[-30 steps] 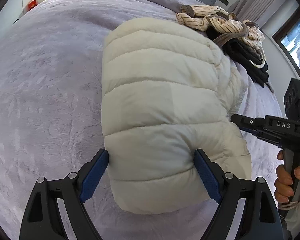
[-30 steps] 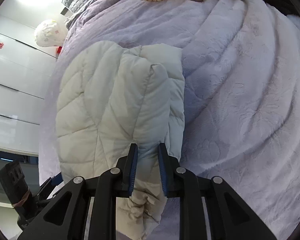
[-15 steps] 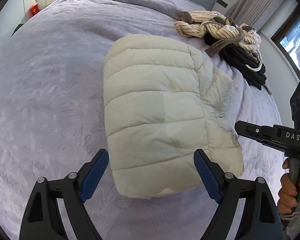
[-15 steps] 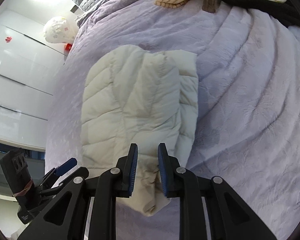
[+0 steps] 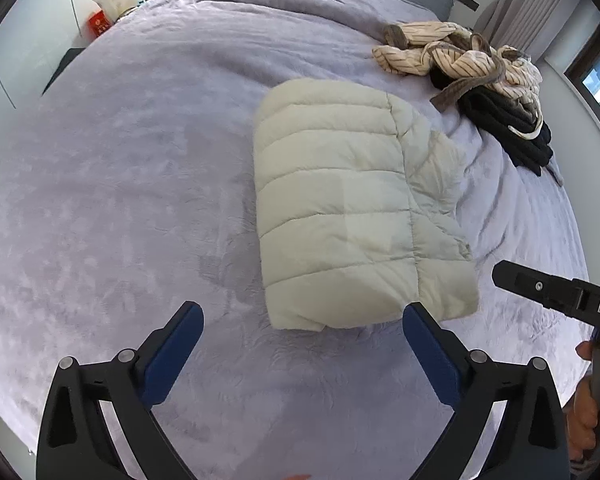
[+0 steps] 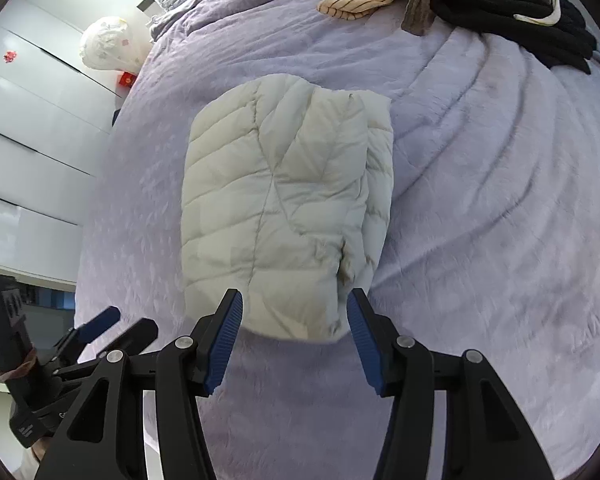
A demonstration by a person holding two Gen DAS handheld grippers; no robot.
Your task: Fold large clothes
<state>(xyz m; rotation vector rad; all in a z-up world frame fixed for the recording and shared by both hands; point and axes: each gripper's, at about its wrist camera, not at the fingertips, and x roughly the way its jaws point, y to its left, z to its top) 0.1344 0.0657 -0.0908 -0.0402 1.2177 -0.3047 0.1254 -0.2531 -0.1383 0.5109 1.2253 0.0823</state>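
Bedspread (image 5: 148,184) lavender, plush, rumpled | white wardrobe doors (image 6: 32,128) beside bed | folded cream puffer jacket (image 5: 340,208) mid-bed | left gripper (image 5: 300,344) opening, empty | right gripper (image 6: 294,332) opening, empty, above jacket edge

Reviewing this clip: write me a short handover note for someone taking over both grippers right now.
Left gripper: jaws opening, nothing between them, above the bedspread just short of the jacket.
Right gripper: jaws opening, pads clear of the jacket's near edge, holding nothing.
Cream puffer jacket: lying folded into a compact block on the bed.
Striped garment and black garment: heaped unfolded at the far side.
Done: jacket folded and released. Left: the heaped clothes.
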